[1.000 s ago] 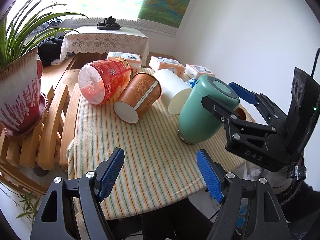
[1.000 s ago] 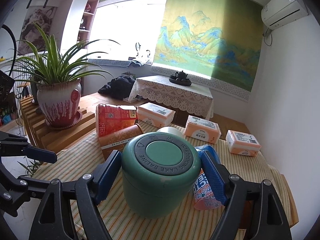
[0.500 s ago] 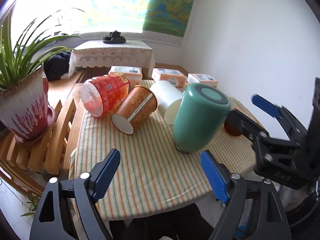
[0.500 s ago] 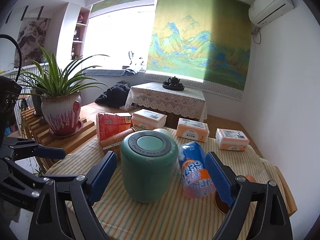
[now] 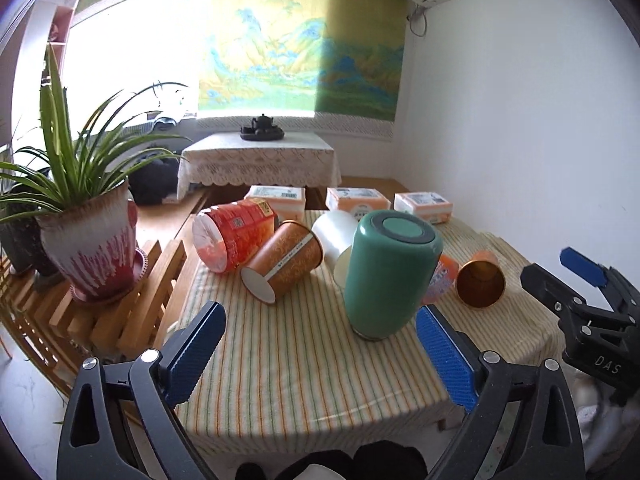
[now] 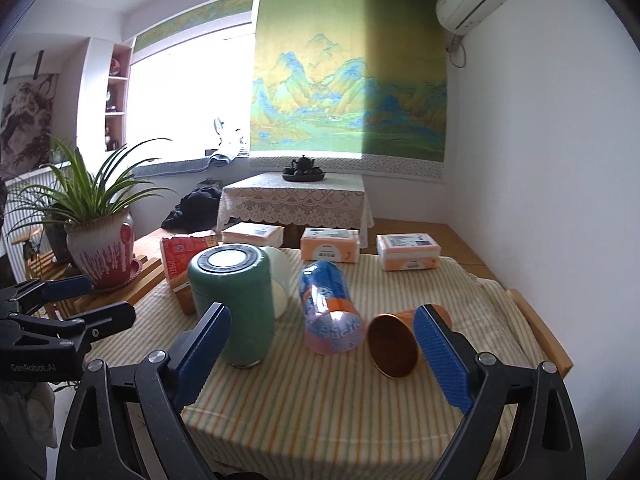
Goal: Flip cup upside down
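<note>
Your left tongs (image 5: 318, 356) are spread wide w/ nothing between the blue pads; same for your right tongs (image 6: 322, 354). Both hang at the near edge of the tabletop (image 5: 304, 376), clear of everything on it.

The green cup (image 5: 386, 276) stands upside down on the striped cloth, mouth on the cloth, grey-ringed base facing up. In the left wrist view it sits just ahead of your left tongs, toward the right pad; in the right wrist view it's (image 6: 236, 304) ahead of the left pad of your right tongs, partly hidden by that pad.

Around it: a brown paper cup (image 5: 282, 266) lies on its side left of the green one, open end toward you. Behind that, a red snack canister (image 5: 230, 236), also on its side. A white cup (image 5: 334, 236) lies behind the green cup and looks to touch it, can't tell for sure. On the right, a blue-and-orange can (image 6: 330, 312) on its side, then a small orange cup (image 6: 394, 340) tipped over w/ its mouth toward you, just beside the right pad of your right tongs.

Three orange-and-white boxes (image 6: 330, 242) line the far edge. A potted plant (image 5: 86, 236) sits on the wooden slat rack (image 5: 136, 308) to the left, off the cloth.
</note>
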`<state>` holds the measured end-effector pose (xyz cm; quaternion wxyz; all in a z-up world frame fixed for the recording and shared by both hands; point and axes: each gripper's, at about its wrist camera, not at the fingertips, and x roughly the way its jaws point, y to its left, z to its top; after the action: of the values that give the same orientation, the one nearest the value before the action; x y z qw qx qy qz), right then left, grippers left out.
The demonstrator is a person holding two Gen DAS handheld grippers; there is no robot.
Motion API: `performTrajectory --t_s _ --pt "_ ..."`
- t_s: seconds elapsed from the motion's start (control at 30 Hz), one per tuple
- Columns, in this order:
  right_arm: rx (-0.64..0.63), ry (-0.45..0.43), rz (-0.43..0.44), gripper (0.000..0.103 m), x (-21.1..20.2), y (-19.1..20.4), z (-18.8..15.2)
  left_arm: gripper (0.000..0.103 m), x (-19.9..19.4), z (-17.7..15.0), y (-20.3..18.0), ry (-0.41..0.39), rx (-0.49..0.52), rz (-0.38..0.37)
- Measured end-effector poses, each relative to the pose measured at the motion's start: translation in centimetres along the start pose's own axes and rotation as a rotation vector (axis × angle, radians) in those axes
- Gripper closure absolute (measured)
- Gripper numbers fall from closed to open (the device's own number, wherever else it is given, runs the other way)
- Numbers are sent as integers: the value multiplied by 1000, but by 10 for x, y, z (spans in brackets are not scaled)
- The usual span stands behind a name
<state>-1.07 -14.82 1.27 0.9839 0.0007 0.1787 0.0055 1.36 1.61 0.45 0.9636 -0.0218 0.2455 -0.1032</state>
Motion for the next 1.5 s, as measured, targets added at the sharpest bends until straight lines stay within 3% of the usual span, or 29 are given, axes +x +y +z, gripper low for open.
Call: performTrajectory --t_s 0.27,0.73,1.5 --pt "56 -10 -66 10 -15 -18 -9 2 -20 -4 -12 -87 9 101" --pt "105 -34 -94 8 -34 -24 -13 1 -46 -18 -18 -130 5 184" --pt "110 -43 -116 8 -39 -24 -18 1 -57 -21 -21 -147 -4 200"
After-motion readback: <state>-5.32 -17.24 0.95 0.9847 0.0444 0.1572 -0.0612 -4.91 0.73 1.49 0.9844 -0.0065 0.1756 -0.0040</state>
